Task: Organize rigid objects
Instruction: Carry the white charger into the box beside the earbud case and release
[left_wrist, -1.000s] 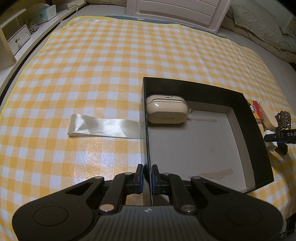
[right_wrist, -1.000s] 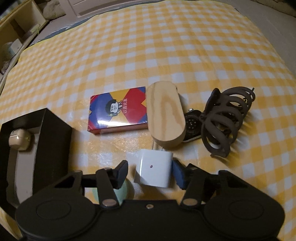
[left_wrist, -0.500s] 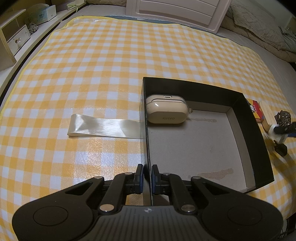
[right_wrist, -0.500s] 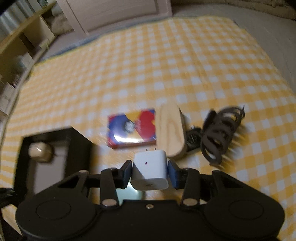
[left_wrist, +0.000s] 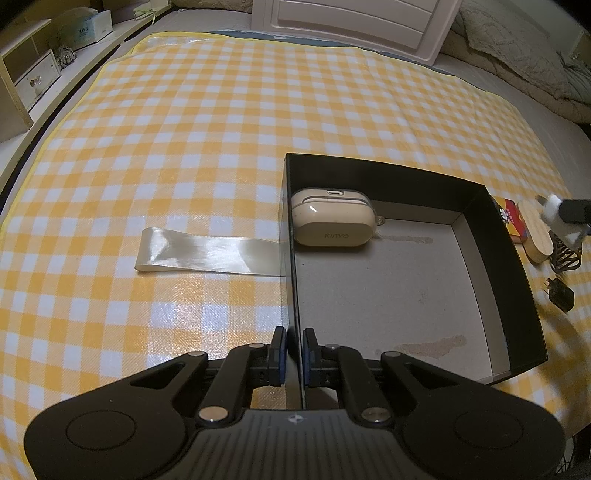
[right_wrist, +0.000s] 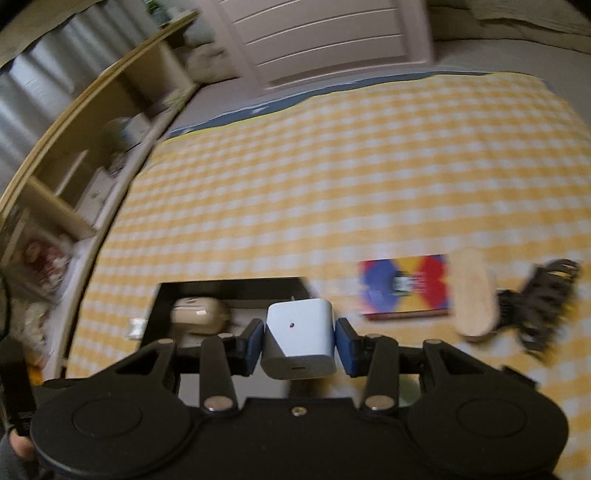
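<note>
Left view first: one black box (left_wrist: 406, 295) holding one earbud case (left_wrist: 332, 221), left gripper (left_wrist: 293, 354) clamped on its near wall, unchanged; right view: one white charger (right_wrist: 299, 332), on the cloth a second ago, pinched in the right gripper (right_wrist: 300, 341), lifted over the box.

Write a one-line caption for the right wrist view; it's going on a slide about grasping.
Right gripper shut on a white charger, lifted above the checked cloth beside the black box.
</note>
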